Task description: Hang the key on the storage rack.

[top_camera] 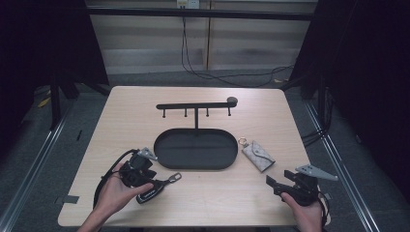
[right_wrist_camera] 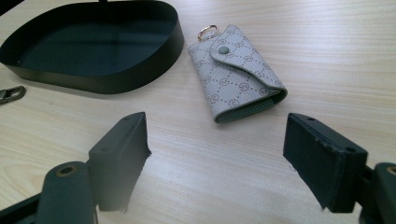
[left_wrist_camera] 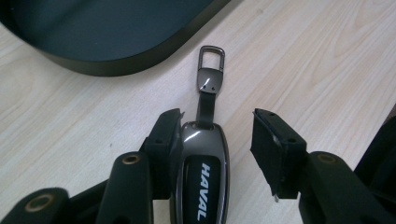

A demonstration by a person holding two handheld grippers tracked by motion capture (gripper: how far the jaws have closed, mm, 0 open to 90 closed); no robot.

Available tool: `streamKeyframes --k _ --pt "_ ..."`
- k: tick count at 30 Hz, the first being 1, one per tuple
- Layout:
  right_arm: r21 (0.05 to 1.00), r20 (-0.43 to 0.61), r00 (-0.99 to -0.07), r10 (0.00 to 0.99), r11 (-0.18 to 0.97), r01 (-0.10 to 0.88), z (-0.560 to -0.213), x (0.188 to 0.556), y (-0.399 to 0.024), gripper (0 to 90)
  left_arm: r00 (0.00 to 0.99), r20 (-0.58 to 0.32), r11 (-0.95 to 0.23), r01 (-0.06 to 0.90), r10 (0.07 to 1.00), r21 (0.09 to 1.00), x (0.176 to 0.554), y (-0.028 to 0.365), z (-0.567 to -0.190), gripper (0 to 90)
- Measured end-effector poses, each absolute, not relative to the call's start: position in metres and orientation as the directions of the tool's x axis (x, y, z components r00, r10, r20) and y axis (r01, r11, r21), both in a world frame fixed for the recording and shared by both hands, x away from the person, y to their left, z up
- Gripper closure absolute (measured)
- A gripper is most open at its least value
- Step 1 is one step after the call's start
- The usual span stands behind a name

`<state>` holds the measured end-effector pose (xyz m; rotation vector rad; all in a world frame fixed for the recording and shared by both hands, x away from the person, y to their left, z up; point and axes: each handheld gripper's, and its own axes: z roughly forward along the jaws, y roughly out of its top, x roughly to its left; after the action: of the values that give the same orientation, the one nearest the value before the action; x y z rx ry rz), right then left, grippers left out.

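Lowest in the left gripper view, straddling the key fob (left_wrist_camera: 203,172) with the left gripper (left_wrist_camera: 218,119): jaw at frame left against the fob's flank, jaw at frame right off it with bare table (left_wrist_camera: 327,70) showing between, so half-wide and not pinching. Lined up along the fob's length, probably to close across its narrow sides and leave the strap and metal clip (left_wrist_camera: 211,70) free at the front. Clip pointing up-frame toward the rim of the black oval tray (left_wrist_camera: 116,63), just short of it; likely kept clear so that it can go over a peg of the hook rack (top_camera: 196,105) standing behind the tray at upper centre of the high view. Seen from above, fob flat on the table at lower left (top_camera: 152,191), near the tray's lower-left edge. At lower right of the high view, right gripper (top_camera: 270,182) low over the table, spread wide and empty in its own view (right_wrist_camera: 215,140). Aimed at the patterned key pouch (right_wrist_camera: 236,79) lying shut beside the tray wall (right_wrist_camera: 93,84), apart from both jaws; apparently parked ready for it.
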<state>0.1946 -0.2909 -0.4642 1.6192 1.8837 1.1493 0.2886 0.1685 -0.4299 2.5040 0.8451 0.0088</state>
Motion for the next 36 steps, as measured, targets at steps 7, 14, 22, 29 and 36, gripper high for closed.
streamKeyframes --k 7,14,22,29,36 --pt "0.787 0.202 -0.25 0.947 -0.005 0.617 -0.464 0.195 -0.291 22.1 0.824 -0.143 -0.725 0.554 0.549 0.409 0.297 0.155 -0.431 56.4" --pt "0.784 0.2 -0.251 0.947 -0.002 0.62 -0.465 0.195 -0.29 22.1 0.853 -0.117 -0.771 0.512 0.508 0.379 0.305 0.142 -0.431 58.7" --pt "0.781 0.197 -0.251 0.948 0.003 0.624 -0.465 0.196 -0.29 22.0 0.867 -0.105 -0.808 0.493 0.487 0.323 0.314 0.13 -0.438 59.0" --pt "0.779 0.199 -0.252 0.947 0.003 0.627 -0.466 0.196 -0.289 22.0 0.867 -0.116 -0.819 0.497 0.485 0.286 0.324 0.123 -0.447 60.9" --pt "0.778 0.2 -0.252 0.947 0.003 0.628 -0.466 0.197 -0.289 22.0 0.88 -0.106 -0.838 0.474 0.464 0.268 0.326 0.117 -0.455 62.3"
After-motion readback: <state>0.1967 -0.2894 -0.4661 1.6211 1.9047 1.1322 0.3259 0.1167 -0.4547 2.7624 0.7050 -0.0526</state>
